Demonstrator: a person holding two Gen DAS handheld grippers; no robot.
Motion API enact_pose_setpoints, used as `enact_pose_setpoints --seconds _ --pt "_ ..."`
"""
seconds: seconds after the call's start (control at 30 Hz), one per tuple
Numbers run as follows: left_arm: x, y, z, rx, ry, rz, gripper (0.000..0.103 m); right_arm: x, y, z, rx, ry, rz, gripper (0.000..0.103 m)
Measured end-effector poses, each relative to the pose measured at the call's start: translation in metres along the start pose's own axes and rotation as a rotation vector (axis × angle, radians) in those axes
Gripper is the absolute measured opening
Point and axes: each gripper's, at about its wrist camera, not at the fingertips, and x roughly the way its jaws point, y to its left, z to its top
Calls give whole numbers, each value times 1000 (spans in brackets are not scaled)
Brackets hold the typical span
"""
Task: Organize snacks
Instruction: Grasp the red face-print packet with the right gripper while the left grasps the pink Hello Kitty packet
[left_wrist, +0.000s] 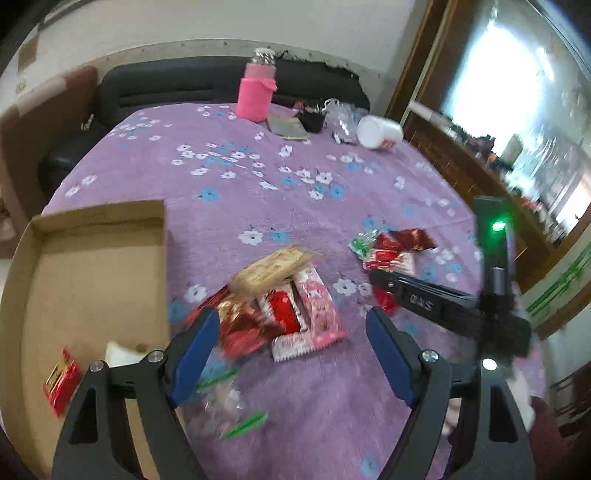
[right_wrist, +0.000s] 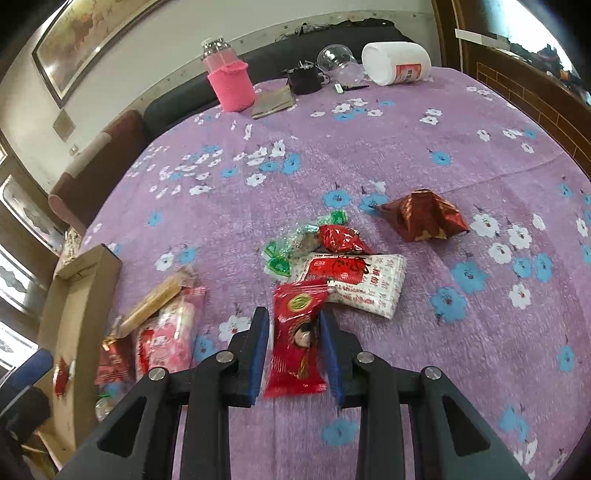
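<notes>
Here my left tongs stand wide apart, nothing between them, over a snack pile just beside the cardboard box. The purple-clothed worktop lies bare toward its far edge. My right tongs clamp a red snack packet; its long axis runs along the fingers. Its printing I cannot read.

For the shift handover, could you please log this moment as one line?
task: organize snacks | right gripper: shut on red snack packet | left gripper: open, empty | cardboard box: a few snacks inside
</notes>
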Motion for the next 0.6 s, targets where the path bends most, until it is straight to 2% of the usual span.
enact_pose_setpoints --seconds 0.07,0.17,0.4,0.5,0.6 --pt "18 -11 2 33 20 33 81 -2 -1 -1 -21 -8 -10 23" --pt "42 -25 5 74 46 67 80 -9 -7 -9 -53 -16 -33 22" --pt "84 -58 9 212 81 189 78 -28 -37 -23 -4 -31 28 22" --pt "96 -63 5 244 123 230 24 -32 -44 -25 5 -42 35 22" --pt "91 -61 0 219 117 190 23 -34 -48 -27 10 -57 39 22"
